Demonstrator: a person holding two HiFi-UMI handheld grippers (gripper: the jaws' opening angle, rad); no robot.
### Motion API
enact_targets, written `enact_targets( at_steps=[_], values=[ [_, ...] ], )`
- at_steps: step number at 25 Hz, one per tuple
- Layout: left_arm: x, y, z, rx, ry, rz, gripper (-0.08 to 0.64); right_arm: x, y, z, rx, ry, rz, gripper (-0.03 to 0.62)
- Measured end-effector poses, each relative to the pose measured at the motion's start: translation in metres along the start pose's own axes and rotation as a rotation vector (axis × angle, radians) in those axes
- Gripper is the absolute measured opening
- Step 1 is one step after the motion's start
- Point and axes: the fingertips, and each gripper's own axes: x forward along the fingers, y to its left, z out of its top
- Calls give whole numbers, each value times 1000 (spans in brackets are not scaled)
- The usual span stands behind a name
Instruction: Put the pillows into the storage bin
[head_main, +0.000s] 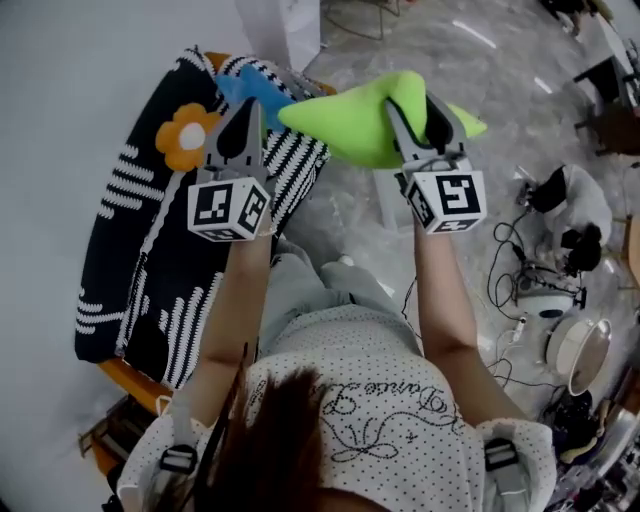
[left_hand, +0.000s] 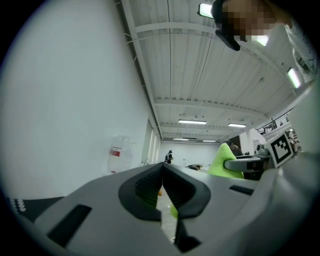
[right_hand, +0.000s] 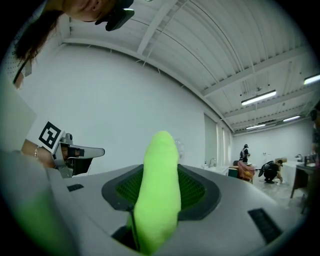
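Both arms reach forward side by side, with the grippers held about level. The right gripper (head_main: 418, 115) is clamped on the right end of the green pillow (head_main: 340, 125), and a fold of it bulges up between the parted jaws. The left gripper (head_main: 245, 120) sits at the pillow's left edge with its jaws pressed together; I can't tell whether they pinch any fabric. The bare left forearm (head_main: 235, 300) and right forearm (head_main: 445, 300) run back from the pillow toward the torso.

Blue fabric (head_main: 272, 92) mostly hidden behind left tool (head_main: 250, 108); green pillow (head_main: 340, 125) end behind right tool (head_main: 412, 105).
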Motion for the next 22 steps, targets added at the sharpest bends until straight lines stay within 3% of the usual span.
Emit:
enact_targets(
  at_steps=[6,11,22],
  values=[
    [47,-78,-17,-12,36,-155,5,-57,-67,-17,23,33,-145,196],
    [97,-117,-38,-29,61,-256,5,-73,-111,-35,42,58,-234,196],
    [243,-158,-90,-62,99,-399,5,-32,-226,-91,47,132,-338,199]
  ],
)
